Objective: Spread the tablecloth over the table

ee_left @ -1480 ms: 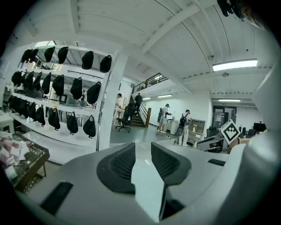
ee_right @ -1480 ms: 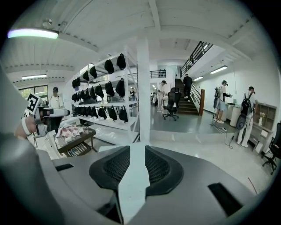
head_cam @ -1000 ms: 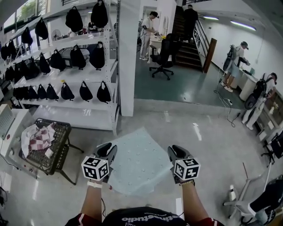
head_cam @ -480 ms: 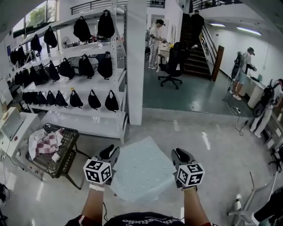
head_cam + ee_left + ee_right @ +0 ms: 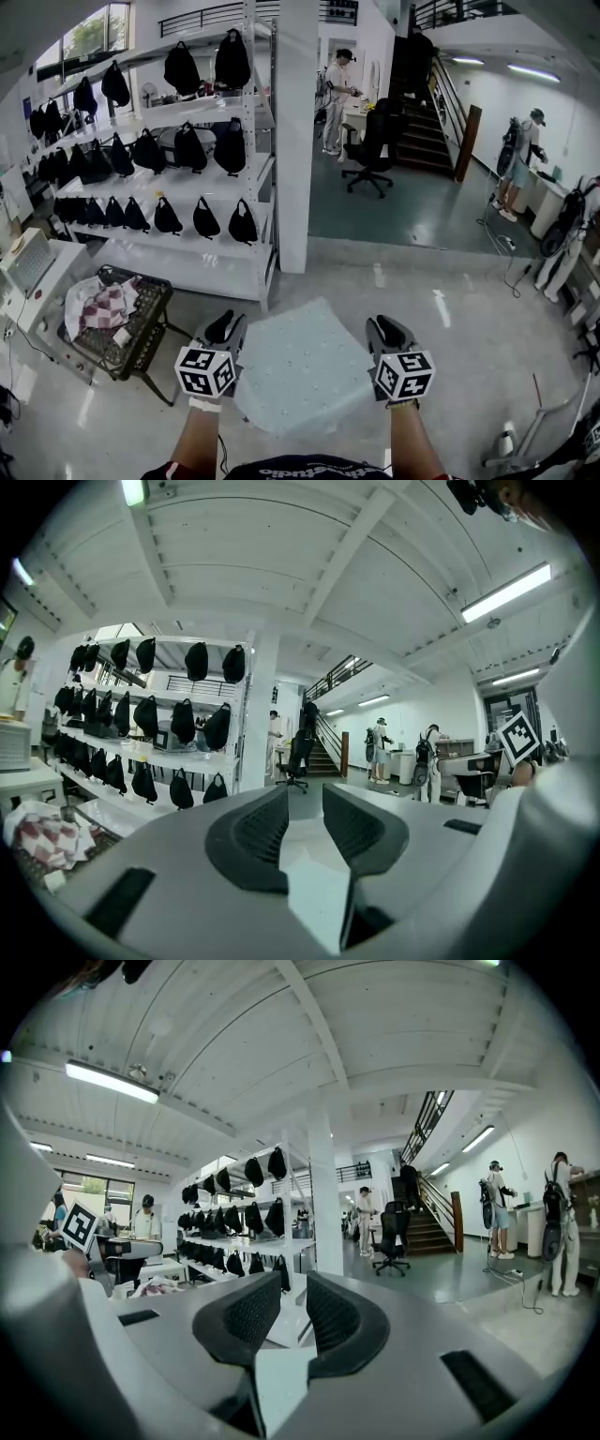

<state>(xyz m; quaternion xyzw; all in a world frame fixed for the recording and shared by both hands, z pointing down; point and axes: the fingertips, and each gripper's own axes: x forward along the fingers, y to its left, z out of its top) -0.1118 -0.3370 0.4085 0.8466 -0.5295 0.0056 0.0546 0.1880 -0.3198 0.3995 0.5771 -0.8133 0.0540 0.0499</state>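
Head view, left gripper (image 5: 225,330): clamped on the tablecloth's (image 5: 302,366) left edge.
Right gripper (image 5: 382,332): clamped on its right edge.
Tablecloth: pale, dotted, stretched mid-air between them.
Floor (image 5: 459,366): glossy grey, below.
Room: shelves (image 5: 202,192) of black bags (image 5: 230,145) left, white pillar (image 5: 295,141), wire cart (image 5: 141,333) holding checked cloth (image 5: 98,305).

Bare floor (image 5: 459,347) lies open ahead-right; pillar (image 5: 295,141), shelving (image 5: 187,265) and basket cart (image 5: 141,326) crowd the left.
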